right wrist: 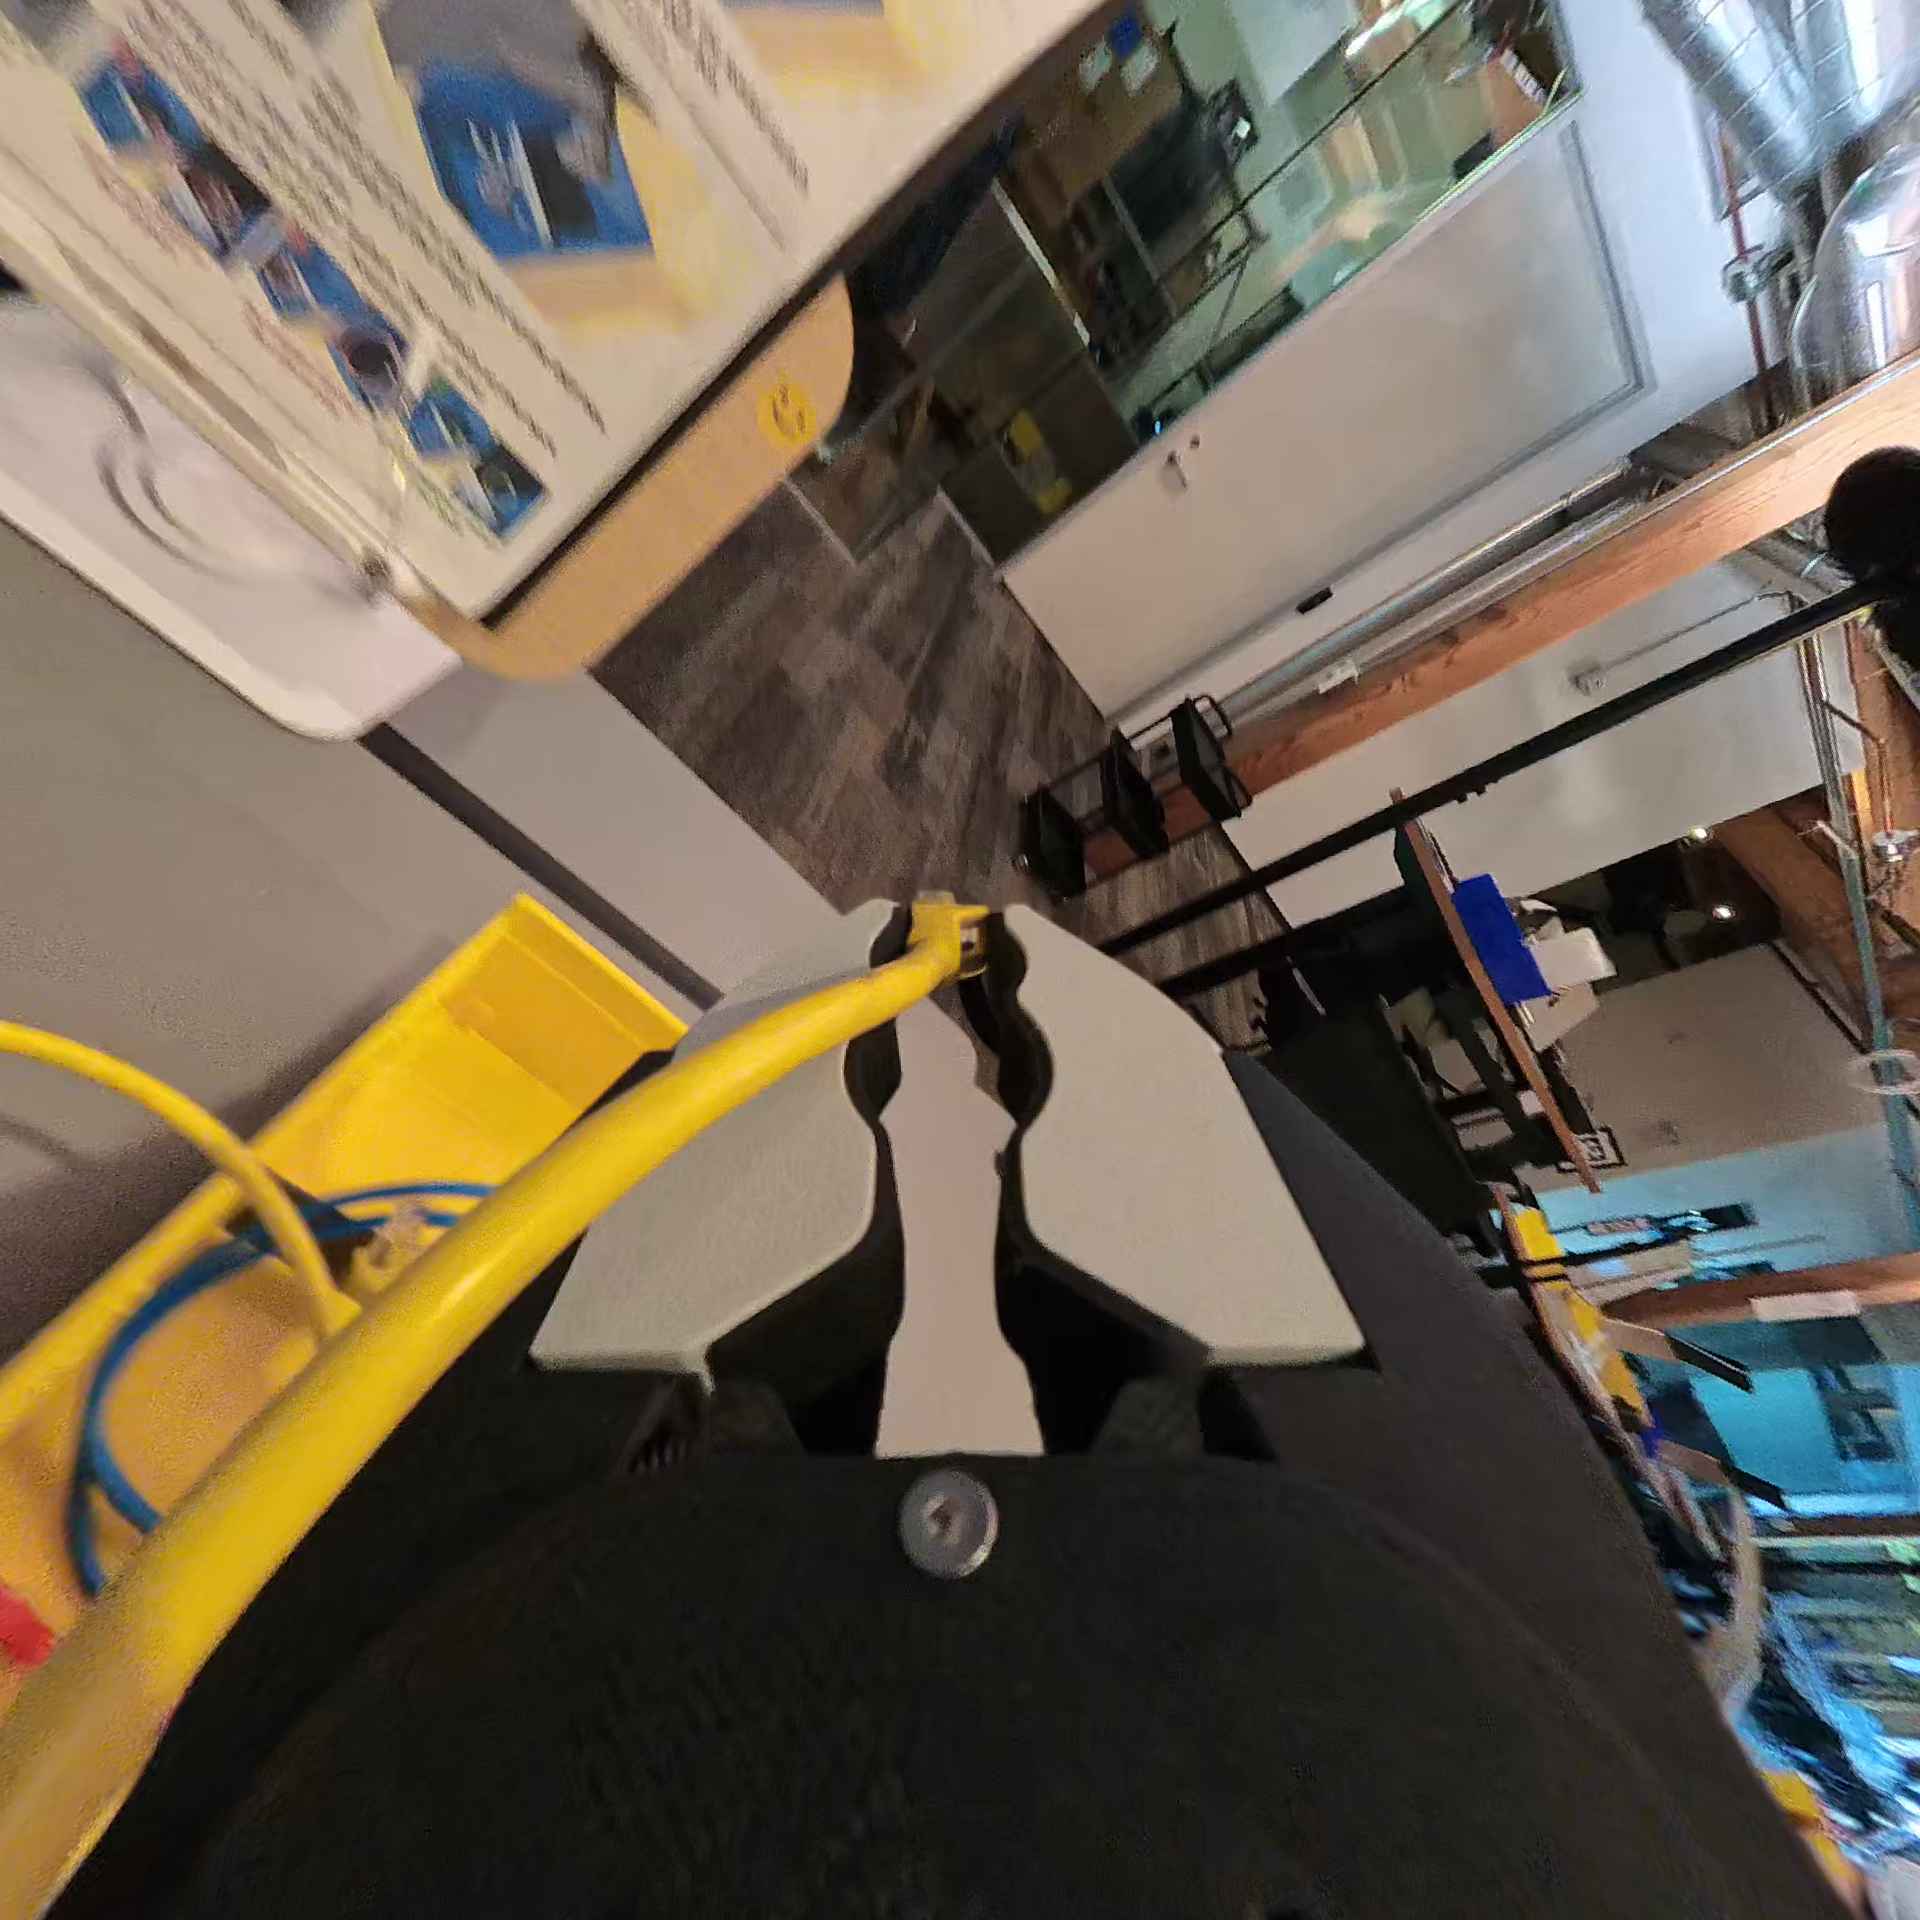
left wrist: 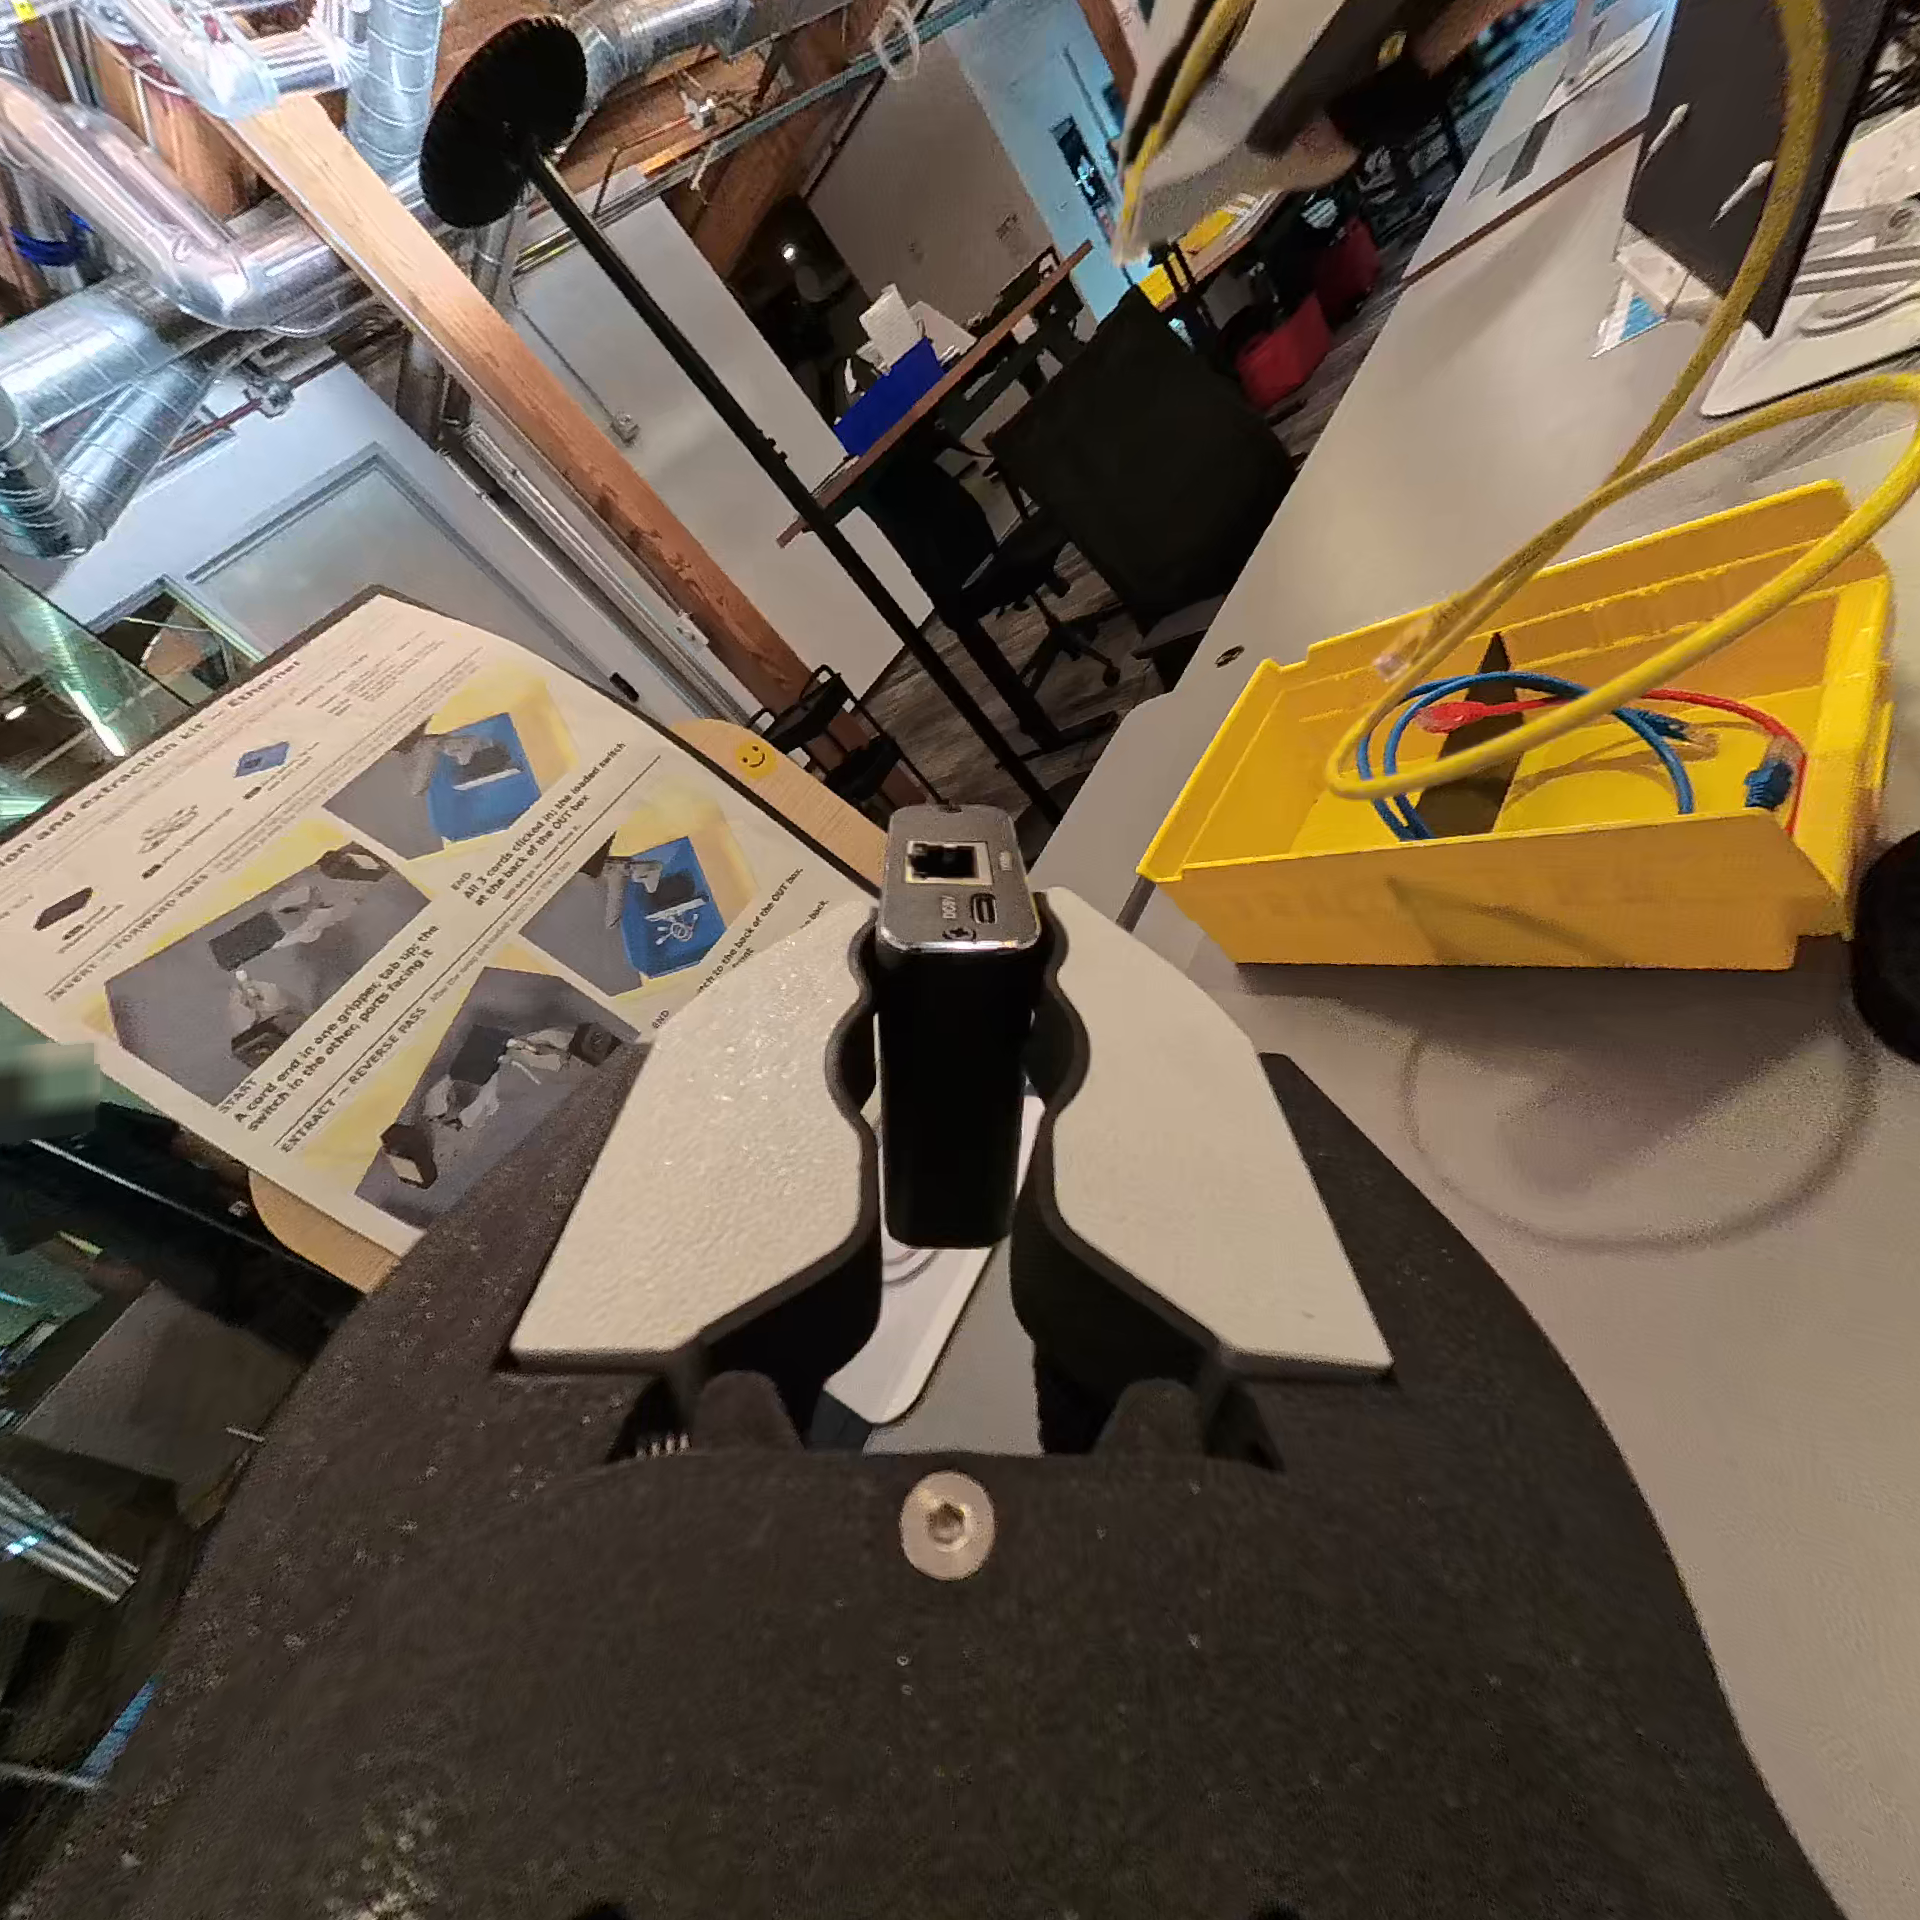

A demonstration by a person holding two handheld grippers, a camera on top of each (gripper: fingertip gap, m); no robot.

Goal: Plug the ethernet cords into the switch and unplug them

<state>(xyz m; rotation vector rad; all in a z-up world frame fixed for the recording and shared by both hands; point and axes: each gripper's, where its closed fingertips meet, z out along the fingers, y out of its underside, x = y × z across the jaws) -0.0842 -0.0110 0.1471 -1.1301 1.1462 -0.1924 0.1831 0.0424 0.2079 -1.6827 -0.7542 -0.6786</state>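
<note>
Left wrist view shows the left gripper (left wrist: 954,935) closed on a small black box-shaped switch with a silver end face (left wrist: 951,1039), which stands lengthwise between the two grey fingers, pinched near the tips, its far end with one network port poking out beyond them and facing away from the camera. Beyond it, to the right on the grey table (left wrist: 1558,1351), sits a yellow plastic divided bin (left wrist: 1507,894) holding a coiled blue cord (left wrist: 1455,717) and a red cord (left wrist: 1475,712). A printed instruction sheet (left wrist: 364,883) lies to the left. A yellow ethernet cord (left wrist: 1714,364) rises from the bin toward the blurred right gripper (left wrist: 1216,135) at the top edge. Right wrist view shows the right gripper (right wrist: 951,935) nearly closed, clamping the yellow cord's plug (right wrist: 948,930) at the very fingertips; the cord trails back left across the left finger toward the bin.
</note>
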